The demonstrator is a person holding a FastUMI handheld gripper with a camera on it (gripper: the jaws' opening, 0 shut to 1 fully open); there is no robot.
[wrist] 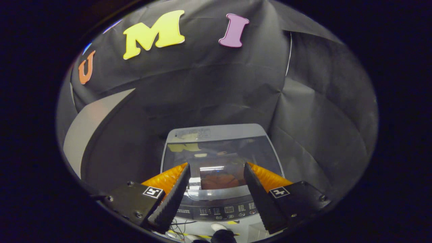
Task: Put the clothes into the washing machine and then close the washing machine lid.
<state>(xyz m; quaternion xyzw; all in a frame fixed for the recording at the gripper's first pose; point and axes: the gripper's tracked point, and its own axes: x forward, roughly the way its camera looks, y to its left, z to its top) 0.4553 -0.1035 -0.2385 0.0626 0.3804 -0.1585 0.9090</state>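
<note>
The tool hangs above and in front of the machine with its two black ribbed fingers spread wide, holding nothing and touching nothing. Just beyond and below them runs the dark control panel along the front edge of the grey top-loading washing machine. Past that, straight ahead between the fingers, the tinted glass lid lies flat and looks closed, its long side running across the tool's line. Something orange, probably the clothes, shows through the glass, so the task looks about finished.
</note>
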